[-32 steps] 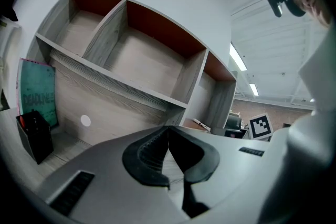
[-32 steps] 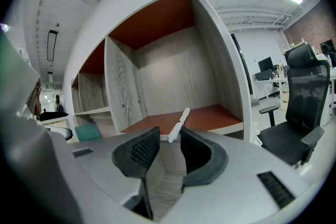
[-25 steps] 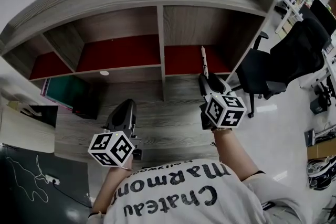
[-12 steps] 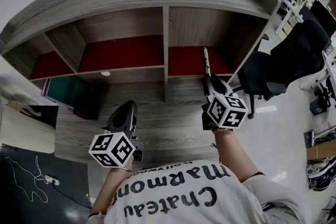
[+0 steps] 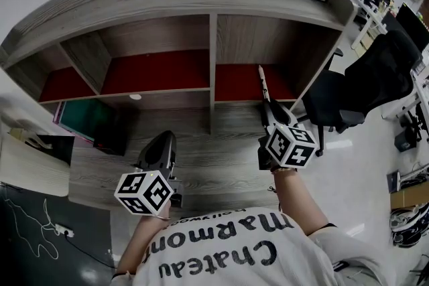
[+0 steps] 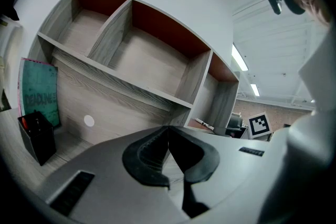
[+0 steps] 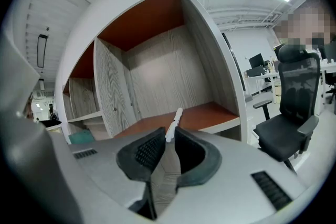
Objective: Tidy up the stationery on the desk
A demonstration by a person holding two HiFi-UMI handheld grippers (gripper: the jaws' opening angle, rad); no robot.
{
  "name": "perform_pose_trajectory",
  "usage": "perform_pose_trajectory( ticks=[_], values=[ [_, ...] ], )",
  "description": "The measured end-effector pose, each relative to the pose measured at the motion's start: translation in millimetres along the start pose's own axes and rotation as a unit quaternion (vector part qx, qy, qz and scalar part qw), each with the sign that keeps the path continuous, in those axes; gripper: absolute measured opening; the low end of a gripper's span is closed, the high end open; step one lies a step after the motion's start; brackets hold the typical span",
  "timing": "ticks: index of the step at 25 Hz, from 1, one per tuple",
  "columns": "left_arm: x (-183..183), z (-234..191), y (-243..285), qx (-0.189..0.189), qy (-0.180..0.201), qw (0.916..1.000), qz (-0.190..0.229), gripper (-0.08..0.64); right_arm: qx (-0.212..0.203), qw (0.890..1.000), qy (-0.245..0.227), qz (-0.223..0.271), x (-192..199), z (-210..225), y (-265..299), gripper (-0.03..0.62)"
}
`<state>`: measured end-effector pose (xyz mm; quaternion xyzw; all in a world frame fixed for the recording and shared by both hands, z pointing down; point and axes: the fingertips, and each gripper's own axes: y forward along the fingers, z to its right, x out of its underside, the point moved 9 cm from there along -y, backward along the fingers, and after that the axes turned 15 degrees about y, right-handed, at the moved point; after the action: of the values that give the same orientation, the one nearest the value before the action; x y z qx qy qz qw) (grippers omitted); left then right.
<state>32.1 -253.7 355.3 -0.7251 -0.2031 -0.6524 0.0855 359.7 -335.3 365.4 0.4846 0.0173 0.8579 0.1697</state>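
A white pen (image 5: 263, 82) points from my right gripper (image 5: 267, 106) toward the right-hand shelf compartment (image 5: 251, 80), over its red floor. In the right gripper view the pen (image 7: 173, 122) comes out from between the jaw tips, and my right gripper (image 7: 167, 137) has just been closing and is now shut on it. My left gripper (image 5: 161, 138) hovers over the wooden desk (image 5: 214, 161) at the left. In its own view my left gripper (image 6: 168, 127) has its tips touching and nothing between them.
The shelf unit (image 5: 211, 37) with three red-floored compartments stands at the back of the desk. A teal book (image 5: 84, 118) leans at the left beside a black pen holder (image 6: 37, 136). A black office chair (image 5: 375, 70) stands to the right.
The right gripper's jaws have narrowed around the white pen. Both grippers stay where they were.
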Motion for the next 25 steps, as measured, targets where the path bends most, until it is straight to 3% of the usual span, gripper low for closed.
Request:
perform_pose_trajectory(
  ticks=[25],
  values=[
    [-7.5,34.0,0.0,0.015,0.012,0.9997,0.011,0.015,-0.049,0.998,0.021,0.044,-27.6,9.7,-37.4,0.055]
  ],
)
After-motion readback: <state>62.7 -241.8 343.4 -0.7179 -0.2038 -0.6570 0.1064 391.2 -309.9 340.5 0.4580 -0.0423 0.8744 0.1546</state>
